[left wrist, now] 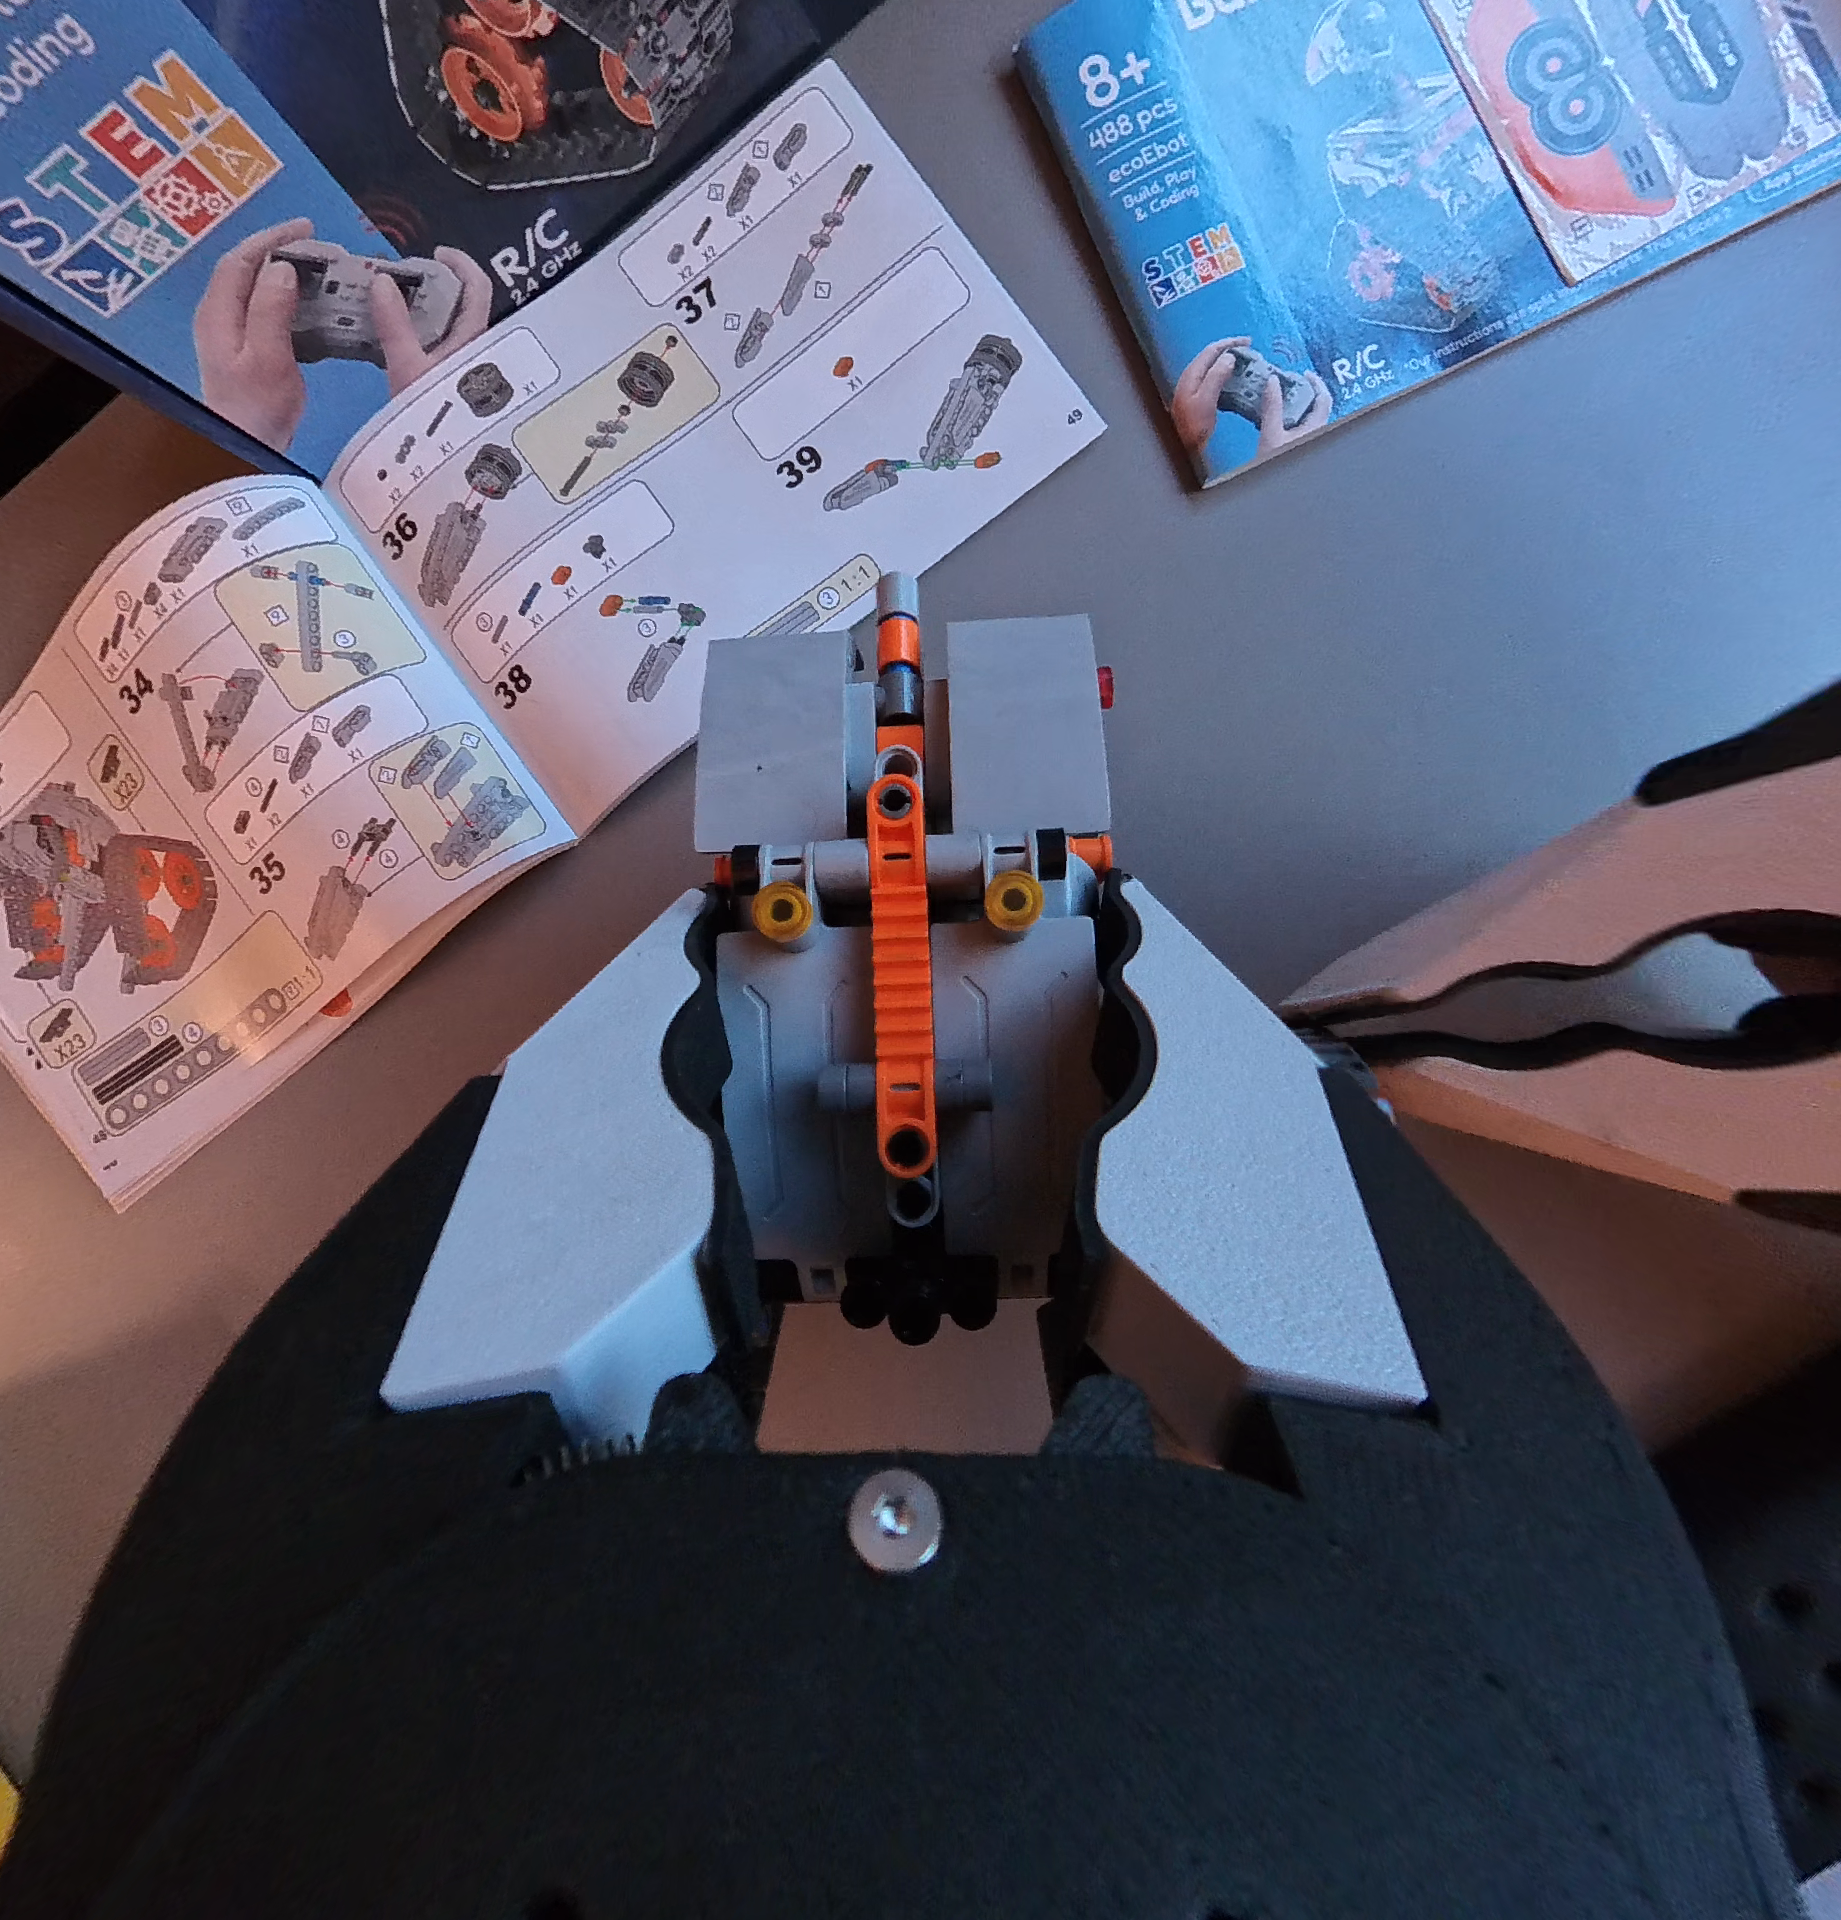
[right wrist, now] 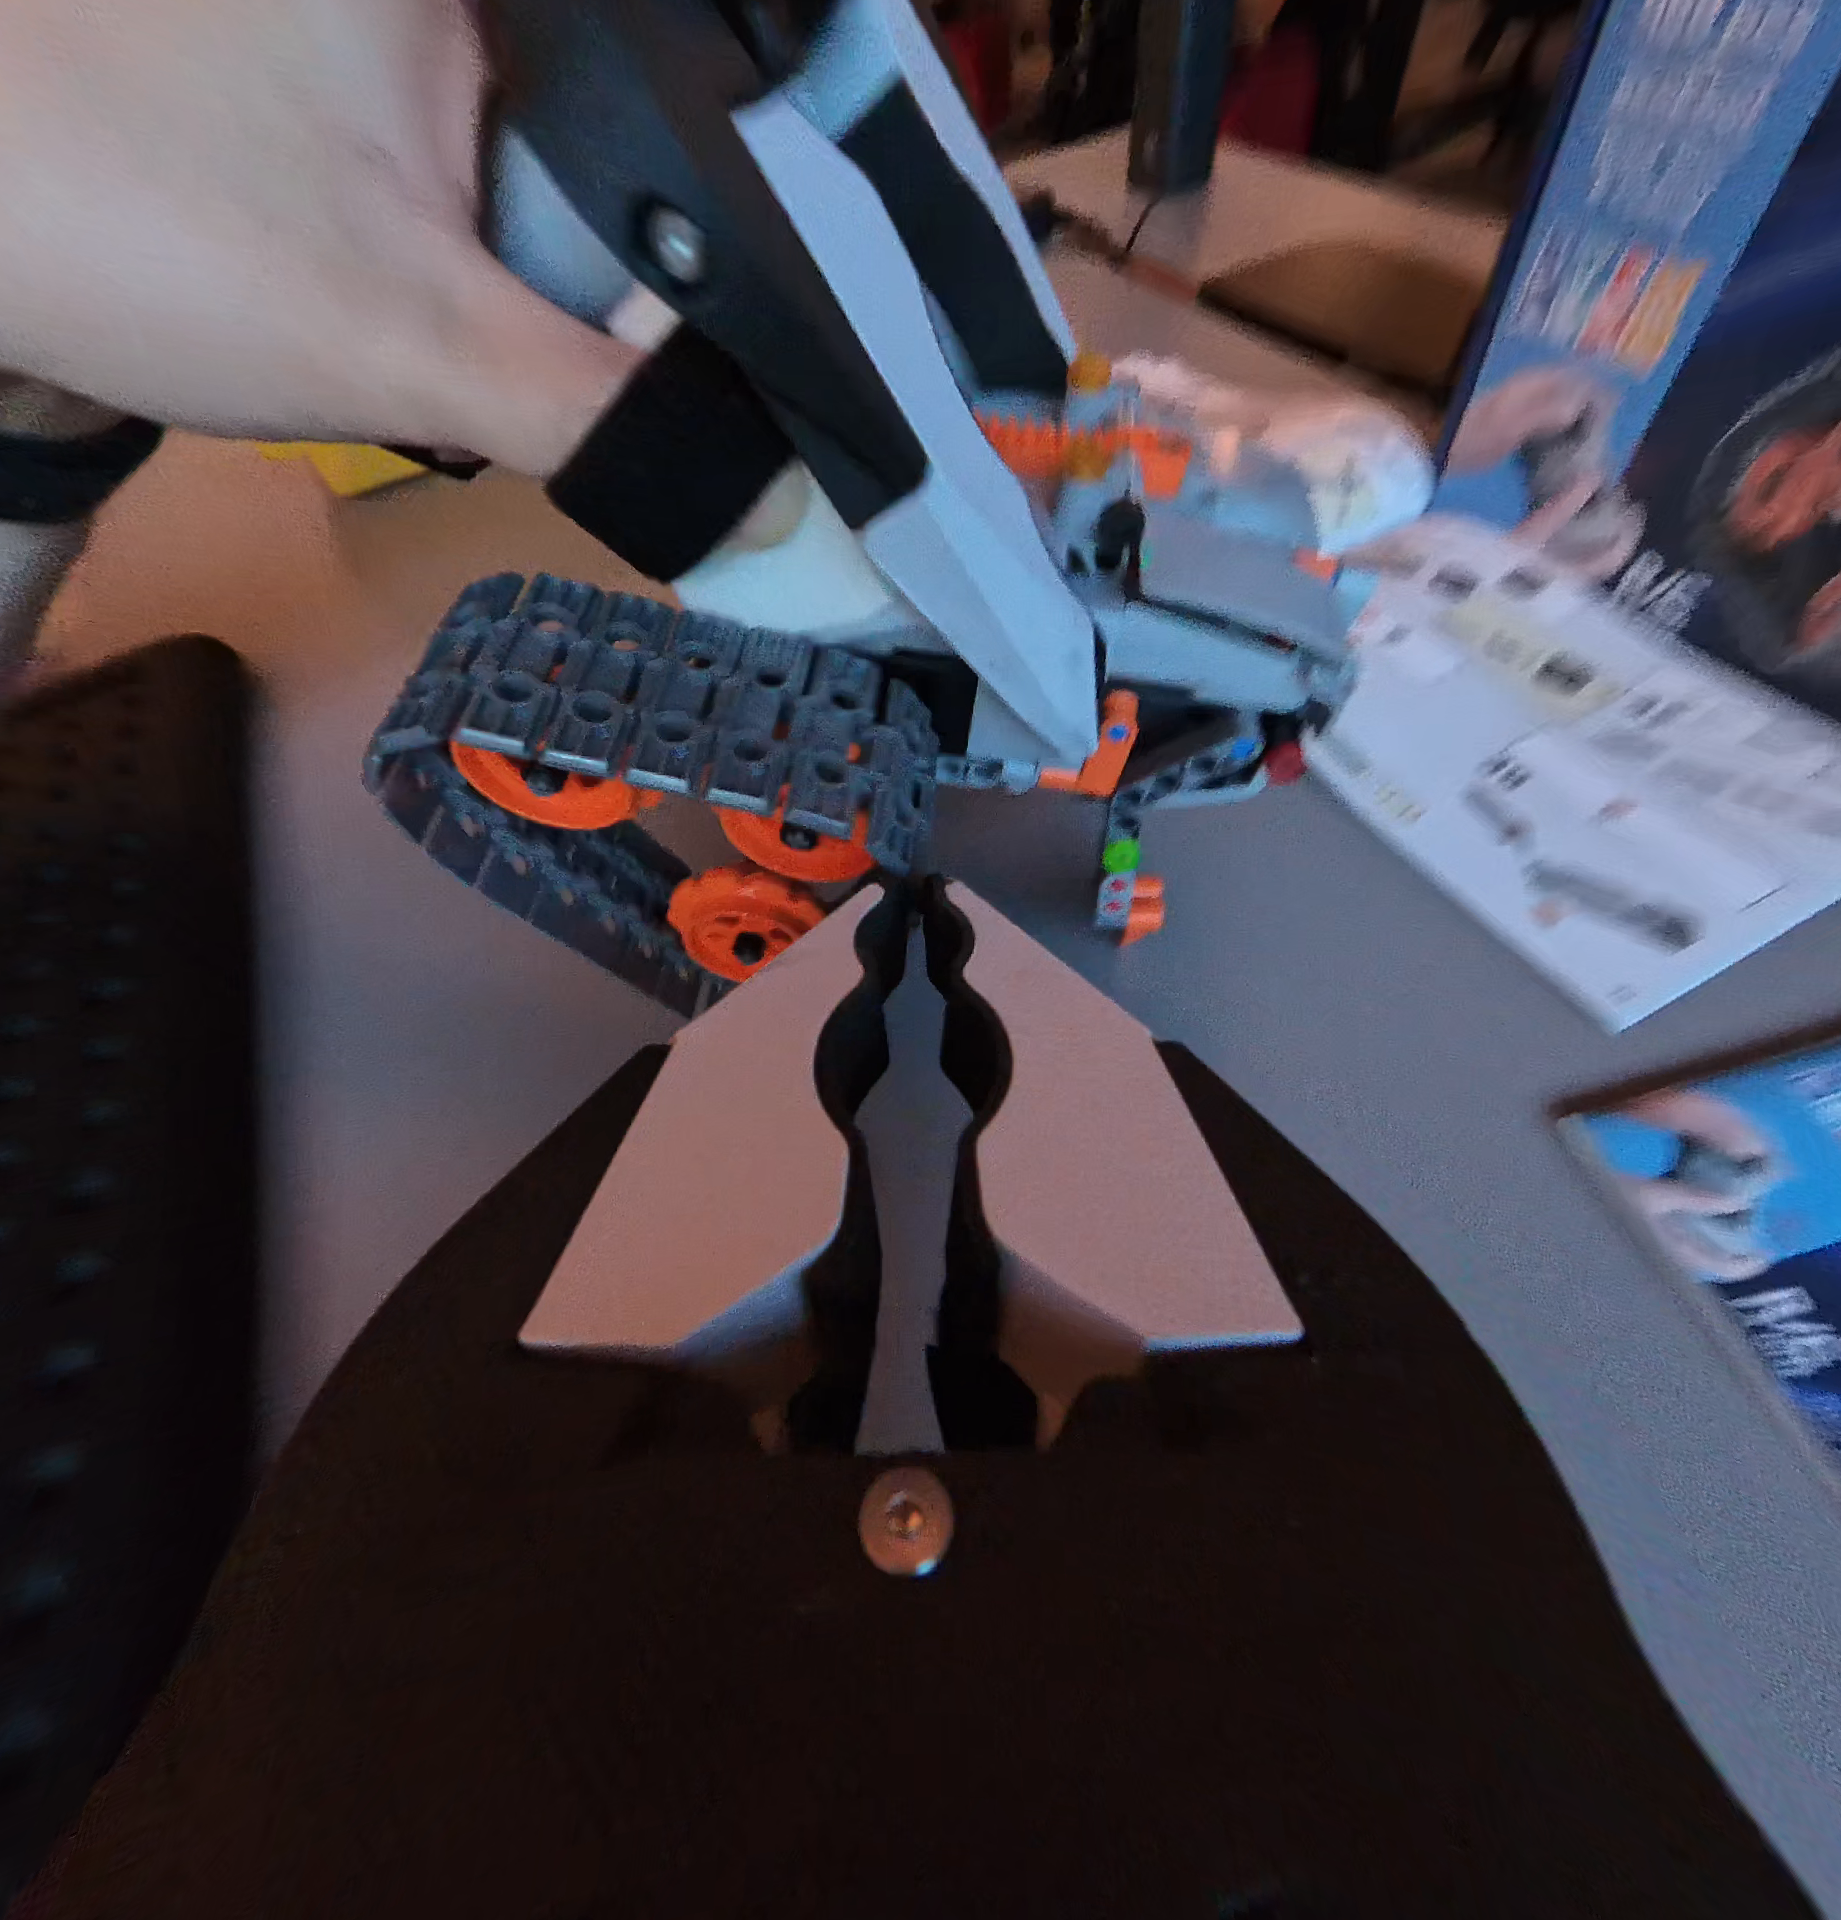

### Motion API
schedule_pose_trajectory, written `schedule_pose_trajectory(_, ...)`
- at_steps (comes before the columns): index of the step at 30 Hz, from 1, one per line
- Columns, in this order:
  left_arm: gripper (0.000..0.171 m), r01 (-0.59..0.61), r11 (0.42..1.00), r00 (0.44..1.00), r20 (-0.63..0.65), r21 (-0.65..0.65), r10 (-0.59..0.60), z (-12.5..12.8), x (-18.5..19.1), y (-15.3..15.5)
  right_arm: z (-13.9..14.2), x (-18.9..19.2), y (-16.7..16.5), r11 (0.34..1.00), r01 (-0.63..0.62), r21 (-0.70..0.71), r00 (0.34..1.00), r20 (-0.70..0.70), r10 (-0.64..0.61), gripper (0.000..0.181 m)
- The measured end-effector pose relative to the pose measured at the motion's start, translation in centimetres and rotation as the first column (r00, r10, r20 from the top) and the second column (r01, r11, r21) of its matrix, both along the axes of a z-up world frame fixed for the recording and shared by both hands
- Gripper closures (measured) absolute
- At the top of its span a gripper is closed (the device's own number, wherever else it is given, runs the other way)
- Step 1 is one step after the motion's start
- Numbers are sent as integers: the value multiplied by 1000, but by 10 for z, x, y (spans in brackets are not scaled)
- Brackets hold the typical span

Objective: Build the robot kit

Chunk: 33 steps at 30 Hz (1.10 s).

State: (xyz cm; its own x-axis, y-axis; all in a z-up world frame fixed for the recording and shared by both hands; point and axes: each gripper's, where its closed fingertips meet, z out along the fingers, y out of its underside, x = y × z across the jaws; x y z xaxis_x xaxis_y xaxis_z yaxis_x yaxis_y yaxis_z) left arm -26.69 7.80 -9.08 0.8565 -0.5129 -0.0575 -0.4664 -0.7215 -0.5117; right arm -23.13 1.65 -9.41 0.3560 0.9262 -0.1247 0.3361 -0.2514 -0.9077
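Note:
My left gripper (left wrist: 911,899) is shut on a grey and orange building-brick robot model (left wrist: 900,1039), its grey fingers (left wrist: 583,1195) clamping the model's body from both sides. An orange toothed beam (left wrist: 900,966) runs up the model's middle between two yellow studs. In the right wrist view the same model (right wrist: 1186,623) hangs above the grey table, with a dark track (right wrist: 667,717) on orange wheels (right wrist: 791,847). A hand (right wrist: 220,229) holds the left gripper (right wrist: 1051,717) there. My right gripper (right wrist: 911,899) is shut, its tips right at the track's lower edge. It also shows in the left wrist view (left wrist: 1622,997).
An open instruction booklet (left wrist: 480,675) lies on the grey table (left wrist: 1415,675) beyond the model. A blue kit box (left wrist: 168,208) stands behind it and a blue booklet (left wrist: 1415,208) lies to the right. A black perforated mat (right wrist: 85,1143) lies at the left.

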Motion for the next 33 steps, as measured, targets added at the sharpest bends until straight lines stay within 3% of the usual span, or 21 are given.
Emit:
schedule_pose_trajectory(4, 102, 2, 1000, 1000, -1, -5, -2, 0, 0, -1, -22, -5, -10, 964, -27, -265, 1000, -21, 22, 178)
schedule_pose_trajectory(10, 102, 35, 999, 999, 3, -3, -35, 0, 3, -1, -34, -7, -22, 939, -103, -328, 995, -48, 92, 176)
schedule_pose_trajectory(12, 102, 60, 998, 998, 10, -1, -60, 1, 3, -3, -32, -3, -27, 915, -131, -381, 990, -91, 104, 156)
schedule_pose_trajectory(15, 102, 101, 994, 994, 35, 43, -102, 6, 5, -8, -20, 4, -22, 916, -134, -379, 982, -177, 71, 152)
schedule_pose_trajectory(18, 102, 165, 972, 977, 106, 169, -185, 19, 5, -18, -17, 7, -21, 922, -129, -366, 979, -196, 59, 151)
schedule_pose_trajectory(24, 102, 205, 846, 881, 285, 492, -379, 39, -32, -63, -22, 3, -26, 958, -110, -265, 990, -119, 81, 149)
schedule_pose_trajectory(28, 102, 202, 836, 831, 362, 509, -421, 33, -77, -85, -30, -5, -31, 959, -120, -256, 992, -73, 104, 150)
schedule_pose_trajectory(31, 102, 205, 827, 830, 355, 524, -431, 32, -106, -87, -31, -12, -36, 957, -131, -260, 991, -66, 118, 151)
schedule_pose_trajectory(33, 102, 255, 795, 784, 364, 550, -503, 33, -115, -91, -30, -15, -38, 961, -136, -240, 990, -66, 123, 150)
